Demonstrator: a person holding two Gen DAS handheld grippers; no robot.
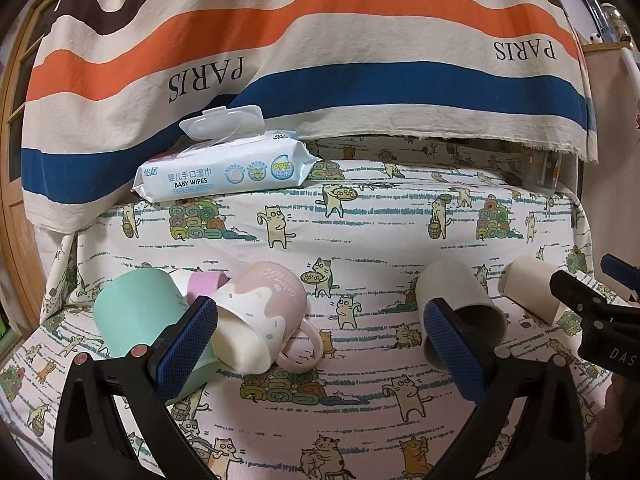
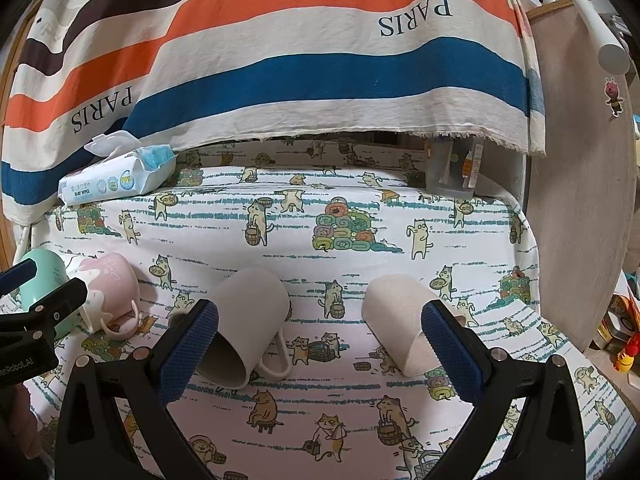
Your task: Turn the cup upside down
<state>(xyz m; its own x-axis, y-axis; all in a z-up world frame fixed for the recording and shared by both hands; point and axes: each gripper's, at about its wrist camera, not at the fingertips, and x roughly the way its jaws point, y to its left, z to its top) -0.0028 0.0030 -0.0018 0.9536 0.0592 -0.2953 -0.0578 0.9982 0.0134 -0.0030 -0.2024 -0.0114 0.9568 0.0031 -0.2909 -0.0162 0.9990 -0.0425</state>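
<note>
Several cups lie on their sides on the cat-print cloth. In the left wrist view a mint cup point(image 1: 132, 312) and a pink-and-white mug point(image 1: 264, 316) lie at the left, a grey mug point(image 1: 460, 308) and a beige cup point(image 1: 532, 288) at the right. My left gripper point(image 1: 320, 344) is open and empty; its left finger overlaps the mint cup and the pink mug's mouth. In the right wrist view my right gripper point(image 2: 320, 344) is open and empty, with the grey mug point(image 2: 248, 320) by its left finger and the beige cup point(image 2: 400, 320) by its right finger.
A pack of baby wipes point(image 1: 224, 164) with its lid open lies at the back left. A striped PARIS cloth point(image 1: 320, 40) hangs behind. A clear plastic container point(image 2: 452, 168) stands at the back right. A wooden board point(image 2: 580, 200) borders the right side.
</note>
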